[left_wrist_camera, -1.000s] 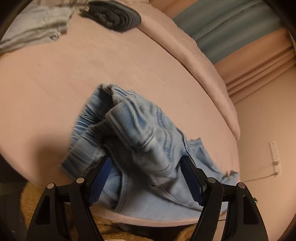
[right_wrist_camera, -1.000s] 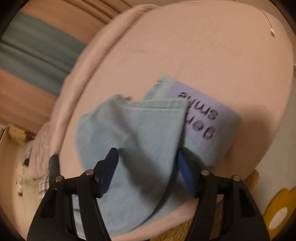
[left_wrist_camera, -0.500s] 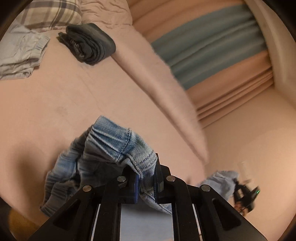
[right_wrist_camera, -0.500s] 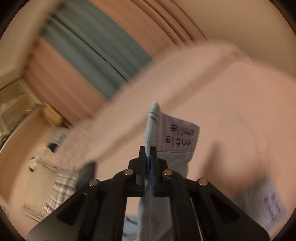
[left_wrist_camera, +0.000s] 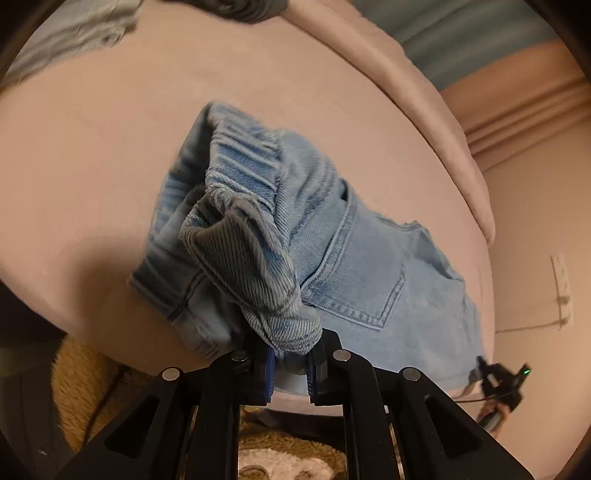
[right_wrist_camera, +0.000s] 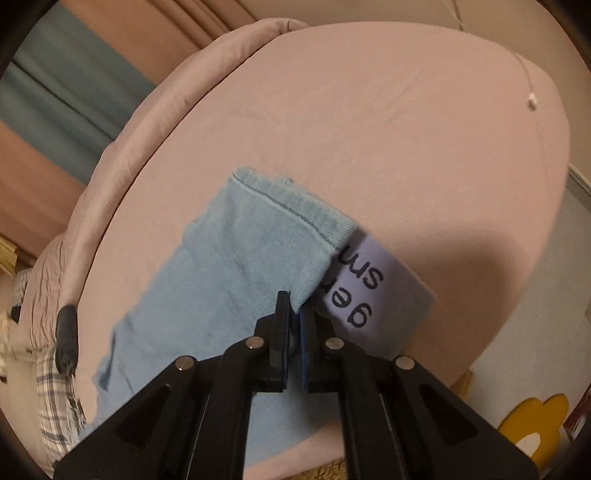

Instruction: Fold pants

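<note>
Light blue denim pants [left_wrist_camera: 343, 258] lie on a pink bed [left_wrist_camera: 92, 147] near its front edge. My left gripper [left_wrist_camera: 290, 363] is shut on the bunched elastic waistband [left_wrist_camera: 255, 258]; a back pocket [left_wrist_camera: 354, 273] faces up. My right gripper [right_wrist_camera: 291, 328] is shut on the hem of a pant leg [right_wrist_camera: 236, 273], beside a white label [right_wrist_camera: 365, 291] with black lettering. The right gripper [left_wrist_camera: 498, 380] also shows small at the far right of the left wrist view, holding the leg end.
A dark folded garment [left_wrist_camera: 236, 5] and a pale grey garment [left_wrist_camera: 74, 33] lie at the far side of the bed. A rolled pink duvet [left_wrist_camera: 424, 96] runs along the back. A tan rug [left_wrist_camera: 85, 391] and a yellow flower mat [right_wrist_camera: 532, 424] lie on the floor.
Both grippers closed on the pants, lifted them half a second ago, and have now lowered them so the pants lie stretched out along the bed's front edge.
</note>
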